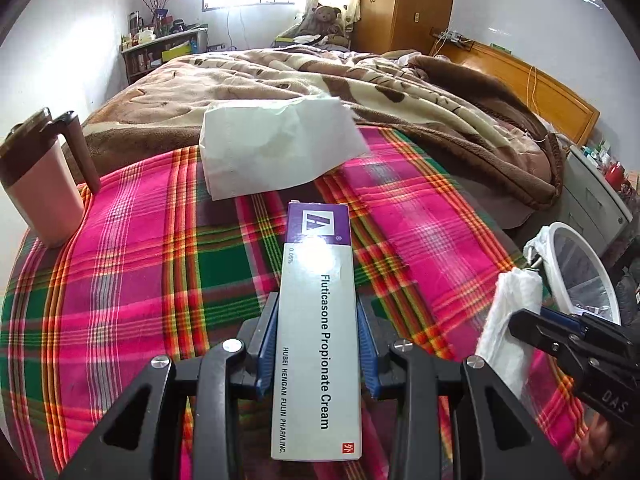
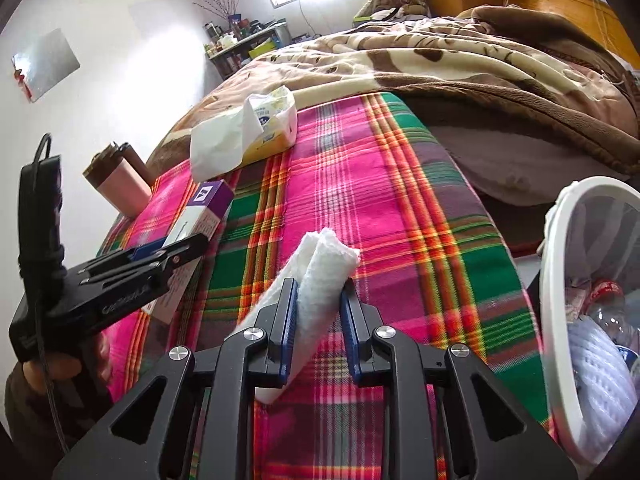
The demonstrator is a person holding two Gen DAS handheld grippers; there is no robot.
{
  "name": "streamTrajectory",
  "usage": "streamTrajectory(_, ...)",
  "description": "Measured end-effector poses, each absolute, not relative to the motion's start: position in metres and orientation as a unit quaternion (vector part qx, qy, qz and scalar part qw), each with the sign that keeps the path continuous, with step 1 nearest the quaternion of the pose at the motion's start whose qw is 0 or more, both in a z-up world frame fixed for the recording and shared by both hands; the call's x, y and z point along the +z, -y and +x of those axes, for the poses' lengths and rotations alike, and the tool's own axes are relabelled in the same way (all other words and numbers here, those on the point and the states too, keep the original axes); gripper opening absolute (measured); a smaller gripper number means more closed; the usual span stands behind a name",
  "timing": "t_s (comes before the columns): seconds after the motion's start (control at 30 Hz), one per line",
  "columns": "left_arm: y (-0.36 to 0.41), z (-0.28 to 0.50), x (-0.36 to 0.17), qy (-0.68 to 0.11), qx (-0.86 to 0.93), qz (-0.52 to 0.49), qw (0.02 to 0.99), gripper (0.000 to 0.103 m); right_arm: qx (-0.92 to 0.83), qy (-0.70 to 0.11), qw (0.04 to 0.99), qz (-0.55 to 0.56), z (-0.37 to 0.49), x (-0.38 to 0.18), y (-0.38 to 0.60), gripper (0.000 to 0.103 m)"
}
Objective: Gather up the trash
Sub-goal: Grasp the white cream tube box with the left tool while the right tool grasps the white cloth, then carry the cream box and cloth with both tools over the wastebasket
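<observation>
My left gripper [image 1: 318, 312] is shut on a long white and purple cream box [image 1: 318, 320] and holds it over the plaid cloth [image 1: 140, 280]; the box also shows in the right wrist view [image 2: 200, 220]. My right gripper [image 2: 320, 300] is shut on a rolled white tissue [image 2: 320, 280], which also shows at the right in the left wrist view [image 1: 508, 320]. A white trash bin [image 2: 560, 280] with trash inside stands just right of the cloth's edge. An opened tissue pack [image 1: 272, 148] lies at the far side of the cloth.
A pink and brown mug [image 1: 40, 184] stands at the cloth's left edge. A bed with a brown blanket [image 1: 360, 80] lies behind. A grey cabinet [image 1: 592, 200] stands beyond the bin [image 1: 580, 268].
</observation>
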State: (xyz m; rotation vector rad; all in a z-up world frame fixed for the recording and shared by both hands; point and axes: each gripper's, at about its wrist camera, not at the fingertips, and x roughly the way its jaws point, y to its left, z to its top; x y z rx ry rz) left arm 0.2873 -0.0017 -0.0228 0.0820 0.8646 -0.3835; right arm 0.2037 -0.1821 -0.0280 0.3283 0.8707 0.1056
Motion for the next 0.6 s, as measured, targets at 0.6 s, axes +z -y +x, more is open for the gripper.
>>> streamTrajectory(0.6, 0.041, 0.22, 0.017, -0.368, -0.218, 0.035, 0.903, 0.037, 0.042, -0.374, 0.909, 0.177, 0.166, -0.001, 0.217, 0.019)
